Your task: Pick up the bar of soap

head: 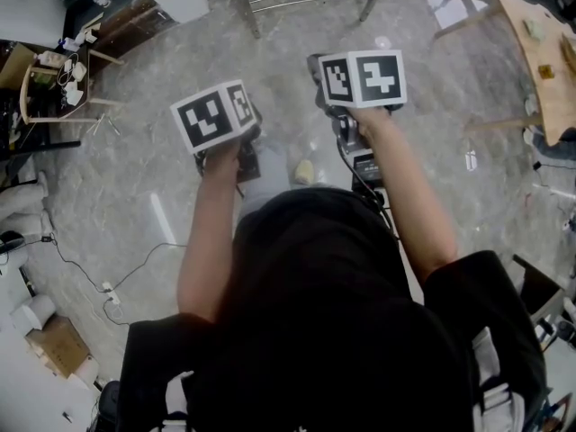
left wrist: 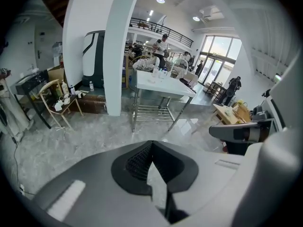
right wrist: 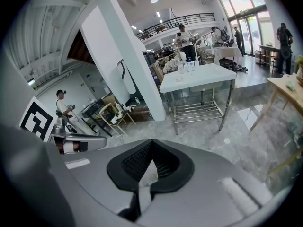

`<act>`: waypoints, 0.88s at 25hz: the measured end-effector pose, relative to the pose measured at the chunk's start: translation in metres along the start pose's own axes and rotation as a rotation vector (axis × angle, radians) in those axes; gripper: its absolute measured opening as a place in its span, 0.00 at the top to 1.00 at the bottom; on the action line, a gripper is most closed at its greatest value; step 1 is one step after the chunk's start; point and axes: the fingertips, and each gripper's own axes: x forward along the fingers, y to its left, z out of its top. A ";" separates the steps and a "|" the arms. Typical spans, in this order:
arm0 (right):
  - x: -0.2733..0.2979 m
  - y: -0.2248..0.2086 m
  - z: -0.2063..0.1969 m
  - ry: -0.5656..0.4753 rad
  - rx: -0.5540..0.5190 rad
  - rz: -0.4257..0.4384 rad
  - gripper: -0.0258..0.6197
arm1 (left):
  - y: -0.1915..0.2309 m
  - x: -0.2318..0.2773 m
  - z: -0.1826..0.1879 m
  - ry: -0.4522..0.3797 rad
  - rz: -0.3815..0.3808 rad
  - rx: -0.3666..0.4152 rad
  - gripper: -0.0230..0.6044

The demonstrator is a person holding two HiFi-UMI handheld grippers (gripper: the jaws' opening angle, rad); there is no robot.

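One pale, cream-coloured lump [head: 304, 171] lies low between the two forearms in the head view, just past the person's dark hair [head: 315, 268]. It may be the bar of soap, but it is too small and blurred to be sure, and what it rests on cannot be told. Neither gripper view shows it. The left gripper [left wrist: 150, 148] has its ribbed black pads pressed together at the tips with nothing between them. The right gripper [right wrist: 150, 145] is closed the same way, empty. From above, a marker cube [head: 214, 115] covers each gripper's jaws, and the person's head hides much of the ground beneath. Around lies a glossy grey marbled floor [head: 135, 196] with a thin cable [head: 99, 273] trailing over it. Ahead of both grippers stands a white-topped table [right wrist: 199, 77] on a steel frame with a slatted shelf, beside a broad white pillar [left wrist: 118, 46]. A curved wooden chair [left wrist: 54, 98] sits left of the pillar. A wooden table [head: 540, 43] is cut off at the head view's right edge.
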 end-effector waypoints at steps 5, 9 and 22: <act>0.008 -0.001 0.012 0.000 -0.008 -0.007 0.94 | 0.005 0.007 0.012 -0.004 -0.017 -0.010 0.97; 0.019 -0.007 0.026 -0.006 0.019 -0.003 0.94 | 0.007 0.021 0.026 0.013 -0.027 0.001 0.97; 0.080 -0.026 0.078 0.026 0.082 0.043 0.94 | 0.016 0.085 0.087 0.067 -0.029 0.019 0.97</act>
